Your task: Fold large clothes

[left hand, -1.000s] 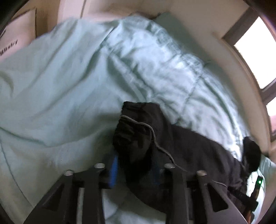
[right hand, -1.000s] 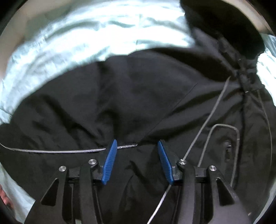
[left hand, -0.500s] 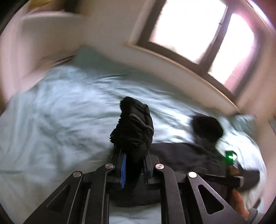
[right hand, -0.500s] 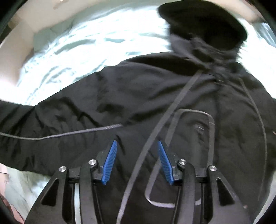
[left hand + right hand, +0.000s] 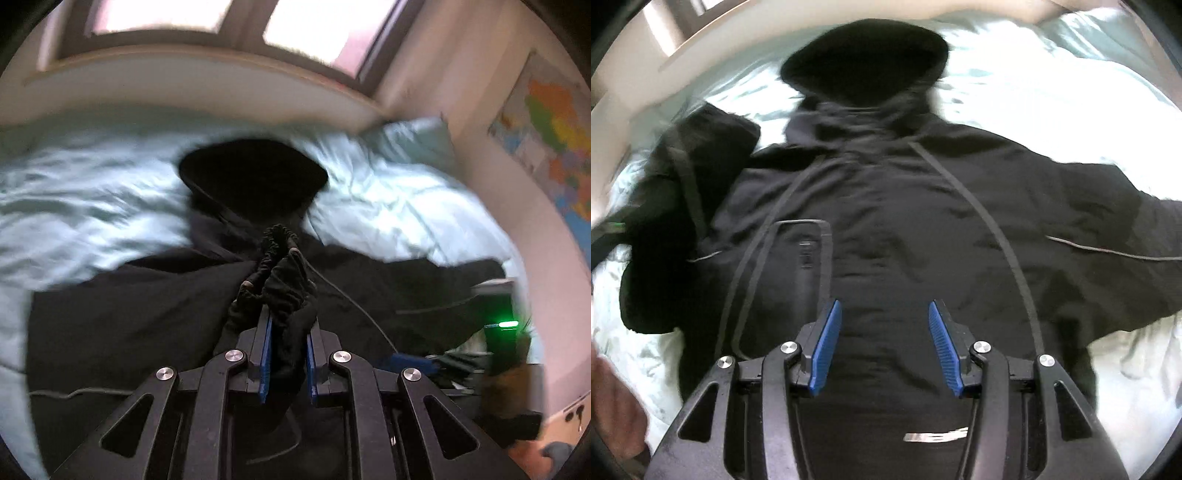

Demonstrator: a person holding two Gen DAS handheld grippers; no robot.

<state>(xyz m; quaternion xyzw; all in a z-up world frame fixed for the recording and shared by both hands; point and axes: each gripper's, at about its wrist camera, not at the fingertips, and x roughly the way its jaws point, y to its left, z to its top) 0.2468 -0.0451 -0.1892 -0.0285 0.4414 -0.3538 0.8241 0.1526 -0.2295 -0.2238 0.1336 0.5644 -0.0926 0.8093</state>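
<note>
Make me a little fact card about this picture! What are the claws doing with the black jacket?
garment: black hooded jacket, spread out flat
surface: pale green bedding
left claw: shut on the jacket's sleeve cuff
right claw: open, above the jacket's middle, holding nothing
hood: at the far end, toward the window

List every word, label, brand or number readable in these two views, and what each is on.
None can be read.
Silver print on the black jacket, low near its hem: blurred, unreadable.
Colored wall map on the right wall in the left wrist view: any lettering too small and blurred.
</note>
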